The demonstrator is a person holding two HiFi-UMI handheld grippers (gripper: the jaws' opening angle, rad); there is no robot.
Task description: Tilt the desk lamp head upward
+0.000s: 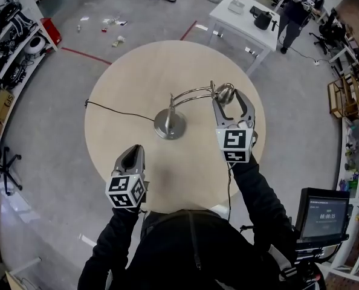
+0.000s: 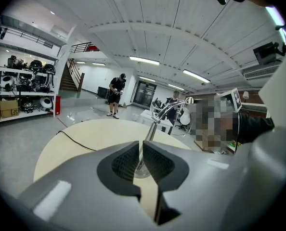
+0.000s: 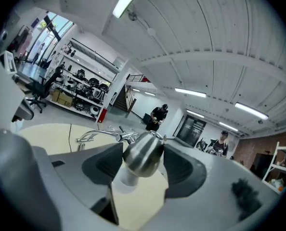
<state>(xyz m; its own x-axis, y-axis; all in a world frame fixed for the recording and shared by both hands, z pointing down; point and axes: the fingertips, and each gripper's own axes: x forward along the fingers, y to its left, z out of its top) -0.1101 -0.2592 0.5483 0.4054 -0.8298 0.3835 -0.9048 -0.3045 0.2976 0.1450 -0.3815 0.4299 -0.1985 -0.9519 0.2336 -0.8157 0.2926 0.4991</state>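
Observation:
A brushed-metal desk lamp stands on the round wooden table (image 1: 125, 83), with its round base (image 1: 170, 124) near the middle and a curved arm (image 1: 191, 93) reaching right to the lamp head (image 1: 225, 93). My right gripper (image 1: 229, 97) is shut on the lamp head (image 3: 144, 153), which fills the space between the pads in the right gripper view (image 3: 142, 159). My left gripper (image 1: 134, 150) hovers near the table's front edge, shut and holding nothing. In the left gripper view (image 2: 138, 150) the lamp's arm (image 2: 164, 110) rises beyond the jaws.
The lamp's black cable (image 1: 116, 109) runs left across the table and off its edge. A white table (image 1: 240, 17) and a standing person (image 1: 297, 11) are at the back right. Shelves (image 1: 10, 41) line the left wall, and a monitor (image 1: 324, 213) stands at my right.

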